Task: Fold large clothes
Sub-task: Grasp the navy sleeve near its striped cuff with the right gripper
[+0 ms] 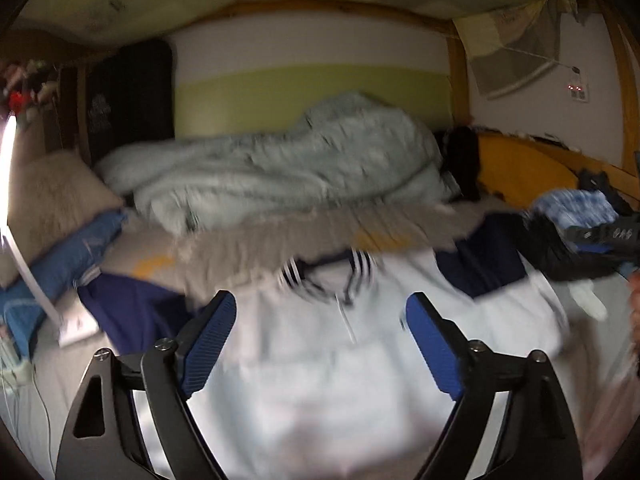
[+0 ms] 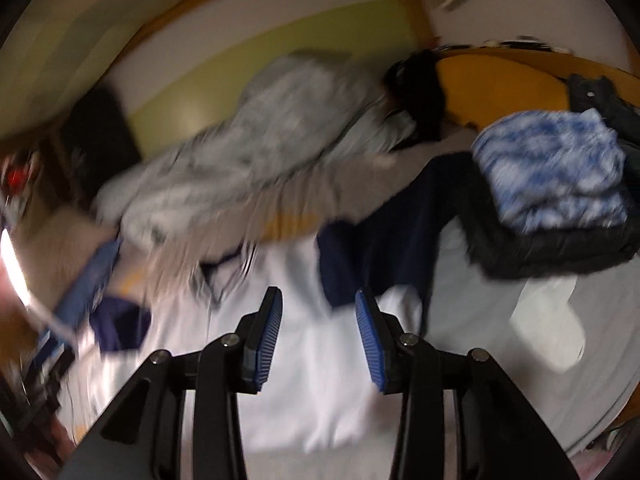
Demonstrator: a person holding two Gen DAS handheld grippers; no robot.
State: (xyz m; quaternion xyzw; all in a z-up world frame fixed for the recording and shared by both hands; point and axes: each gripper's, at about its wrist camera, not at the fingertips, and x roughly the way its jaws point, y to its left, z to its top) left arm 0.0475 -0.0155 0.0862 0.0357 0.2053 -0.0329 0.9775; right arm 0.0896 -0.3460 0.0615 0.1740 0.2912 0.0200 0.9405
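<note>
A white jacket (image 1: 320, 380) with navy sleeves (image 1: 132, 308) and a striped collar (image 1: 320, 272) lies spread flat on the bed, zip facing up. My left gripper (image 1: 320, 304) hovers above its chest, open wide, with nothing between the blue pads (image 1: 212, 340). In the right wrist view the same jacket (image 2: 312, 360) lies below my right gripper (image 2: 318, 294), which is open to a narrower gap and holds nothing. One navy sleeve (image 2: 384, 248) stretches up to the right, and the other sleeve (image 2: 120, 324) lies at the left. Both views are blurred.
A crumpled pale duvet (image 1: 280, 168) and a beige blanket (image 1: 300, 236) lie beyond the jacket. At the right, a blue-and-white garment (image 2: 552, 168) sits on a black padded one (image 2: 560, 248), with a white sock (image 2: 548, 332) nearby. Pillows (image 1: 52, 196) lie at the left.
</note>
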